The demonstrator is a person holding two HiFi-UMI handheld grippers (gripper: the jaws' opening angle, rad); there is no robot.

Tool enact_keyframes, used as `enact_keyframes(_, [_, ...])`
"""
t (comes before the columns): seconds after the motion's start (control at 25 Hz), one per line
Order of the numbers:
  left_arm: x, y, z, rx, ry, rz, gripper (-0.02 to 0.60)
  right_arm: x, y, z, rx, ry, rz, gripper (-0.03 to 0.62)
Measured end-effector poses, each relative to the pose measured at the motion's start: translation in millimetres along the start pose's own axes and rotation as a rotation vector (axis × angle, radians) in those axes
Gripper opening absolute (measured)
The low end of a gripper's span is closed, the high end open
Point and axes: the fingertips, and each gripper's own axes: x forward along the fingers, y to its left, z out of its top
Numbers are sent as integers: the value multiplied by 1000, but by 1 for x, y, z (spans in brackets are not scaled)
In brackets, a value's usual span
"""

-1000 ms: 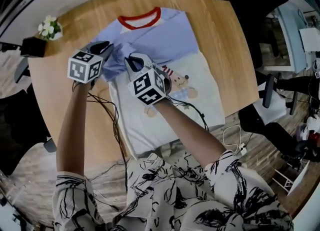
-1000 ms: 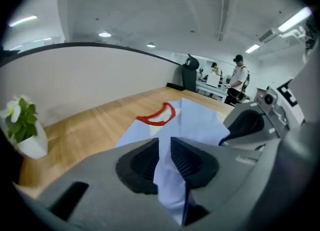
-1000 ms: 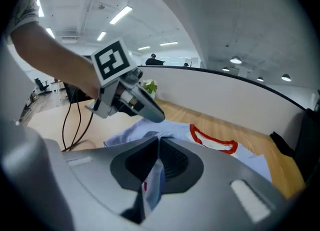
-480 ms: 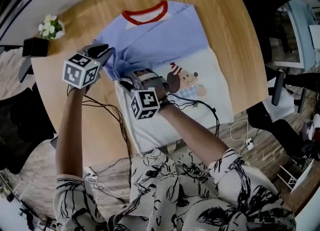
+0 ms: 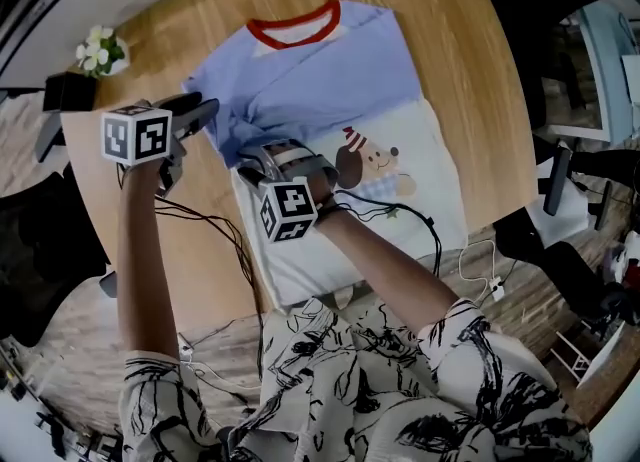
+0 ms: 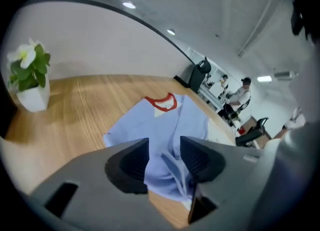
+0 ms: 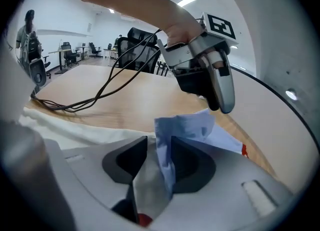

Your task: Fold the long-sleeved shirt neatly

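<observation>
Shirt (image 5: 330, 80), bear print (image 5: 365, 162) | L gripper (image 6: 165, 157) just opened, empty | R gripper (image 7: 159, 149) just opened, blue fold (image 7: 182, 125) between jaws

Soft matt cloth shirt (image 5: 330, 80) lies on smooth, grained wooden table (image 5: 470, 100)

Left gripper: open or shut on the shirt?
Open. The left gripper has its jaws apart, just opened; the shirt shows in the gap, but neither pad presses it.

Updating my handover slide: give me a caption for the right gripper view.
Right gripper, jaws just opening, with a fold of the blue shirt standing loose between them over the wooden table.
</observation>
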Motion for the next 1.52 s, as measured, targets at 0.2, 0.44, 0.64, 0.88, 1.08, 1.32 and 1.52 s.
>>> enact_keyframes(0.2, [28,-2,-17,-85,111,-84,64,3,0,-1,3,7,9,163])
enact_keyframes(0.44, [-12,-8,3,29,-134,36,15,2,2,1,10,8,1,167])
enact_keyframes(0.64, [-14,36,-46,-64,-119,188,18,5,6,1,47,20,16,163])
enact_keyframes(0.88, [-36,27,-50,-58,-251,181,191,-23,4,13,155,-33,30,210])
enact_keyframes(1.08, [-107,-39,-42,79,-543,171,222,-98,-23,18,295,-193,-68,223])
enact_keyframes(1.32, [-181,-156,-84,274,-751,324,222,-240,-48,-2,416,-360,-231,238])
enact_keyframes(1.52, [-208,-215,-139,225,-790,466,221,-336,-49,-49,481,-407,-338,242])
